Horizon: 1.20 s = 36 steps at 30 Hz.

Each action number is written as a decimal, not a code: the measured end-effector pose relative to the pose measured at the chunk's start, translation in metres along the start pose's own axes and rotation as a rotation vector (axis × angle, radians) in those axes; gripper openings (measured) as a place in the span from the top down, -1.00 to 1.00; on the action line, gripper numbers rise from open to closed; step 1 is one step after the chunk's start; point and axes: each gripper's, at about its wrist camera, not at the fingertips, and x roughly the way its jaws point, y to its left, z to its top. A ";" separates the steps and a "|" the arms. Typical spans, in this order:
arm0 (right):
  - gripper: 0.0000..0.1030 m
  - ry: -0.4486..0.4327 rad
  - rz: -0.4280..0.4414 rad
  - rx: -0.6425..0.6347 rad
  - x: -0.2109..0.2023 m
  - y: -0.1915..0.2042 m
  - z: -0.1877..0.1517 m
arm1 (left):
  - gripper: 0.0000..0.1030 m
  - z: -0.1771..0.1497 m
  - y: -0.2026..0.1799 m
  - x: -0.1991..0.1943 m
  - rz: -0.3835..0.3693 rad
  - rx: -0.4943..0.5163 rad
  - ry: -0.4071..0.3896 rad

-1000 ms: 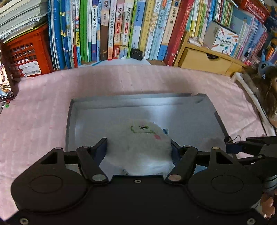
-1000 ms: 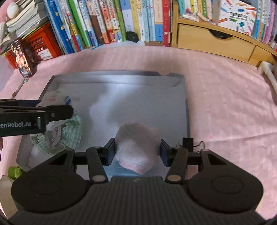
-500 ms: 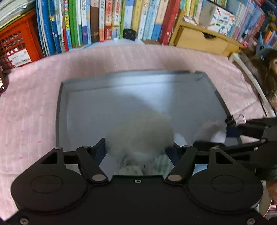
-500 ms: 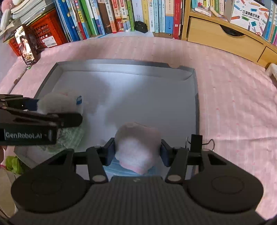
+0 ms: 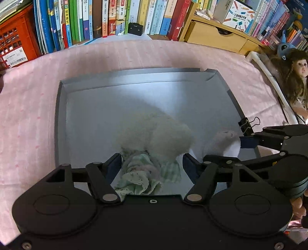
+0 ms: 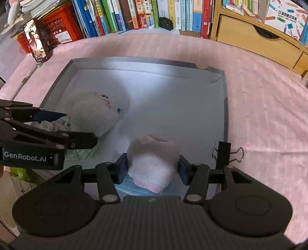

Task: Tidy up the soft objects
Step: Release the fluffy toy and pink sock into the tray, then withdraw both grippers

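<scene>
Since a second ago the white plush toy has dropped from the left hand-held gripper, now released over the green cloth in the grey tray, while the right hand-held gripper stays clenched on the pink towel above the pink bedsheet by bookshelves.

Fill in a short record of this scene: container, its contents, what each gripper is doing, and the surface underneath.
container: grey tray
contents: white plush lying on green cloth
left gripper: open, fingers either side of the cloth, plush just ahead
right gripper: shut on pink cloth
extras: binder clip on the tray's right rim
surface: pink sheet
</scene>
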 end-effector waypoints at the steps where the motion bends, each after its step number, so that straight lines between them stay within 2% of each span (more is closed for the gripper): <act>1: -0.34 -0.003 -0.003 -0.003 -0.001 0.000 0.000 | -0.35 0.000 0.000 -0.001 0.001 0.000 -0.004; 9: -0.63 -0.046 -0.019 0.018 -0.018 -0.002 -0.005 | -0.56 -0.007 0.002 -0.025 -0.014 -0.029 -0.051; 19: -0.66 -0.131 -0.029 0.018 -0.053 0.007 -0.018 | -0.61 -0.030 -0.007 -0.070 -0.021 -0.038 -0.147; 27: -0.70 -0.264 -0.073 -0.029 -0.090 0.021 -0.044 | -0.66 -0.071 -0.024 -0.107 -0.043 0.030 -0.237; 36: -0.77 -0.465 -0.078 -0.095 -0.129 0.044 -0.103 | -0.73 -0.141 -0.035 -0.149 -0.072 0.095 -0.375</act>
